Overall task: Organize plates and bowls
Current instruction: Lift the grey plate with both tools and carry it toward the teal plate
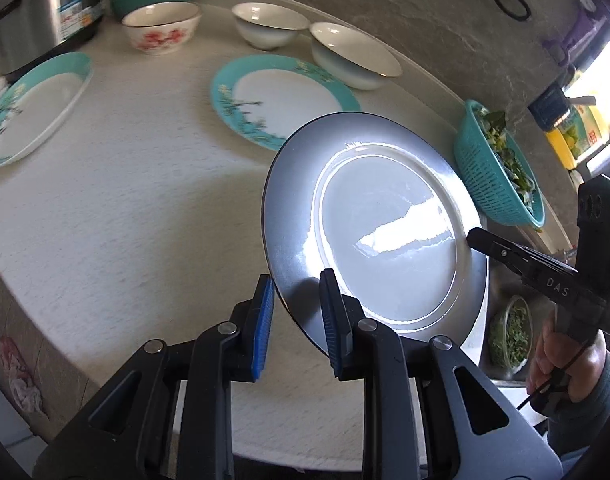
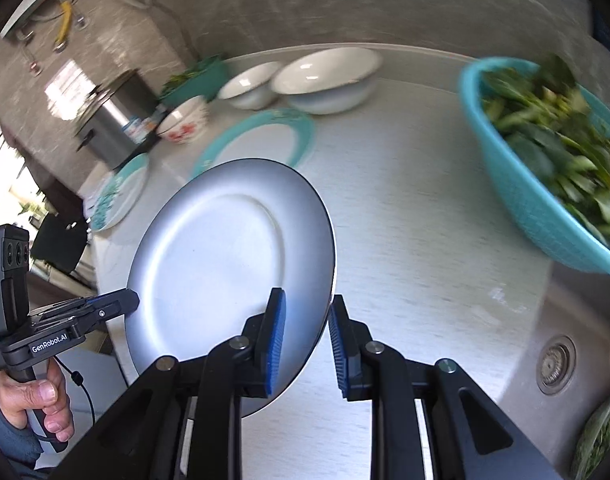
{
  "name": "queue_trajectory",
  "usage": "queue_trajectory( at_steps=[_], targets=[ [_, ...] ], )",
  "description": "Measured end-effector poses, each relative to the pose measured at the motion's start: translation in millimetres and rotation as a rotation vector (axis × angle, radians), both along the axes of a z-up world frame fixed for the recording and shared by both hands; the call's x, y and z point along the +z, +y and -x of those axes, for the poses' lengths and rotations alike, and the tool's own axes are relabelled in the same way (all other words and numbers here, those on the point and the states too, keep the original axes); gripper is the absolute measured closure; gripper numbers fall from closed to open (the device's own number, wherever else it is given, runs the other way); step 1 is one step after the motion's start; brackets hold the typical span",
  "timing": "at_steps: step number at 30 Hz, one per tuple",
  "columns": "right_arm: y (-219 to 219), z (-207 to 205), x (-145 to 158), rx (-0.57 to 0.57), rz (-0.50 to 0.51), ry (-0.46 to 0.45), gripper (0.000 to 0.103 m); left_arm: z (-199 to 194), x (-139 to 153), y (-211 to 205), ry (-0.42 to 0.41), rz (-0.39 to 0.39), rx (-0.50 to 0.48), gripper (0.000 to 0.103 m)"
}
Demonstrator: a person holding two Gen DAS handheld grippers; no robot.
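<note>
Both tools, the left tool (image 1: 297, 322) and the right tool (image 2: 305, 344), are clamped on opposite rims of one grey-rimmed plate (image 1: 385, 236), held tilted above the desk (image 1: 125, 200) near a teal plate (image 1: 281, 100), two white bowls (image 1: 351, 54) and a colander (image 1: 497, 176).

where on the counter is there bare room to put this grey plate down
The widest bare patch of counter lies between the two teal-rimmed plates and the near edge. Another lies between the grey plate and the teal colander. The back is crowded with three bowls.
</note>
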State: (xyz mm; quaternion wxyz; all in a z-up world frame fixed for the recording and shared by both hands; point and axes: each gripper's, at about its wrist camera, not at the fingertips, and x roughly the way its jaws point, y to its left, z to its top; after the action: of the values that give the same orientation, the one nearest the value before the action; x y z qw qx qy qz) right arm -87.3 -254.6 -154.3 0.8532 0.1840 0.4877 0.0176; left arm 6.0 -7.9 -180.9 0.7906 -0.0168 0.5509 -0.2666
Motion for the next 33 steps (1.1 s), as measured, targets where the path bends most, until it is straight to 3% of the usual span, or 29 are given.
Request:
queue_trajectory(
  at_steps=[11, 21, 29, 33],
  targets=[
    [86.1, -43.3, -26.7, 0.148, -0.024, 0.054, 0.079, -14.6, -20.0, 98.5, 0.022, -0.037, 0.122, 0.083],
    [108.9, -53.3, -53.3, 0.125, -0.017, 0.125, 0.079, -33.5, -56.0, 122.4, 0.064, -0.043, 0.085, 0.083],
    [114.3, -57.1, -55.9, 0.087, 0.013, 0.126, 0.078, -44.0, -61.6, 123.0, 0.057, -0.047, 0.028, 0.082],
    [119.5, -55.9, -53.3, 0.078, 0.053, 0.122, 0.072, -48.9, -62.2, 124.3, 0.073, -0.025, 0.011, 0.082]
  ],
)
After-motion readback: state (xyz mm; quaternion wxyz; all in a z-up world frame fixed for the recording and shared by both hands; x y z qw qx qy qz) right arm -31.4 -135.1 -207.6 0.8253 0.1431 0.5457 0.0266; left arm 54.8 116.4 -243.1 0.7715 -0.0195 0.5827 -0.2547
